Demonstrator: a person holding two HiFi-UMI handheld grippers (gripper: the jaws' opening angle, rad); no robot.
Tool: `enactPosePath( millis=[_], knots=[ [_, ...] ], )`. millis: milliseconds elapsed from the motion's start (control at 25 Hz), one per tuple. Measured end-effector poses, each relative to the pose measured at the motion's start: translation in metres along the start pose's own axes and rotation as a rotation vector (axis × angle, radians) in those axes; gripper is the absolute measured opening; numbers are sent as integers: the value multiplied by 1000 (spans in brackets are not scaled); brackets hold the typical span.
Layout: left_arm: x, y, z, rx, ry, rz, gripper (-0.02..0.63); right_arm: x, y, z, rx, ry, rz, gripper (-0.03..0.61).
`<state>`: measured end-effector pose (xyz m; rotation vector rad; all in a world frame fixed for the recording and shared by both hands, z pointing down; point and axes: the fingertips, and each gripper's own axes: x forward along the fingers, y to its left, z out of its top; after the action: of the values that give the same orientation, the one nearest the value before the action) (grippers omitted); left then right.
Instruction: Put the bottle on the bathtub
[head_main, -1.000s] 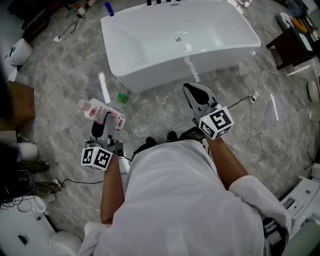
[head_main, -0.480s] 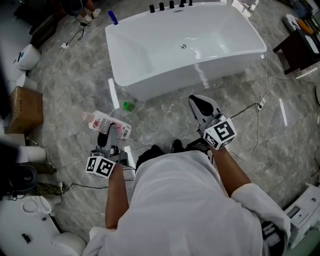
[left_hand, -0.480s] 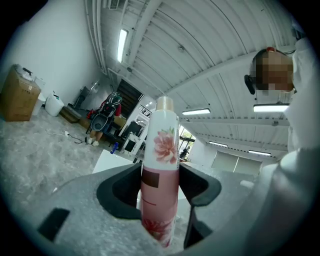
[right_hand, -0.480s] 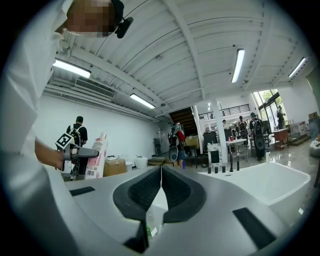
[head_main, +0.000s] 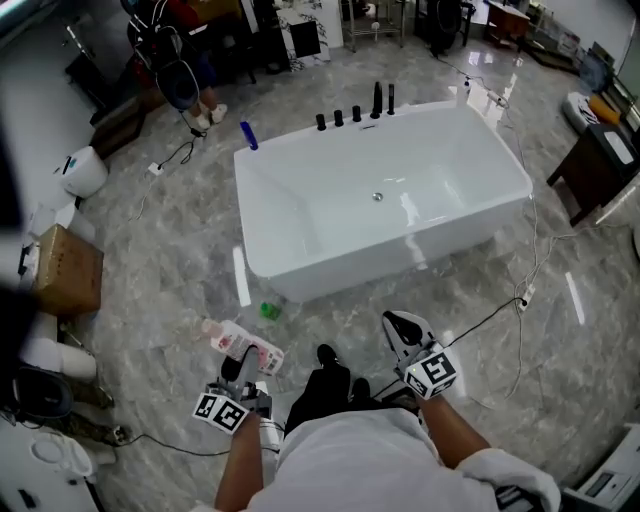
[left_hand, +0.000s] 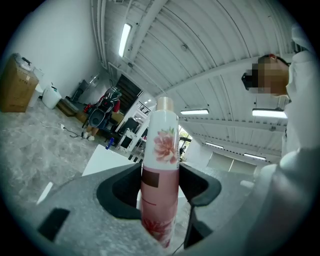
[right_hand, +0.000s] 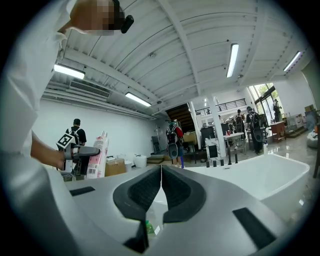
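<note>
Left gripper (head_main: 243, 366) is clamped on the bottle (head_main: 242, 344); in the left gripper view both jaws press its lower body from either side. The bottle is white on top and pink lower down, with a flower print and a pale cap. In the head view it lies tilted across the jaws, cap end towards the left.

The bottle is not on the bathtub (head_main: 425, 256). It hangs over the grey marble floor (head_main: 160, 225), in front of the tub's near-left corner and well short of the rim. A small green object (head_main: 269, 311) sits on the floor between the bottle and the tub wall, closer to the bottle.

Right gripper (head_main: 397, 324) has its jaws pressed together with nothing between them (the right gripper view shows the pads meeting in one thin line). It is held over the floor in front of the tub, apart from the left gripper, tips pointing at the tub.

The tub is white, rectangular and empty, with its drain visible. Black faucet fittings (head_main: 356, 112) stand in a row along the far rim, and a blue item (head_main: 248, 135) stands at the far-left corner. A cardboard box (head_main: 70, 270) sits on the floor at far left, and a cable (head_main: 520, 300) runs past the tub's right end.
</note>
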<state>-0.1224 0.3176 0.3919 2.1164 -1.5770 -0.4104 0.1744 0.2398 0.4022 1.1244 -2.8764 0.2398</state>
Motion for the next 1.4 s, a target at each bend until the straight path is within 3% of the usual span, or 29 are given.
enactPosePath(
  millis=[240, 760, 1000, 1400],
  knots=[
    [48, 14, 0, 60, 43, -50, 230, 39, -12, 17, -39, -10, 6, 15],
    [174, 70, 54, -41, -28, -160, 231, 152, -73, 69, -105, 39, -18, 17],
    [219, 94, 75, -51, -32, -233, 232, 197, -85, 90, -130, 23, -31, 17],
    [258, 108, 75, -121, -24, -281, 230, 189, -116, 87, -109, 37, -125, 17]
  ],
)
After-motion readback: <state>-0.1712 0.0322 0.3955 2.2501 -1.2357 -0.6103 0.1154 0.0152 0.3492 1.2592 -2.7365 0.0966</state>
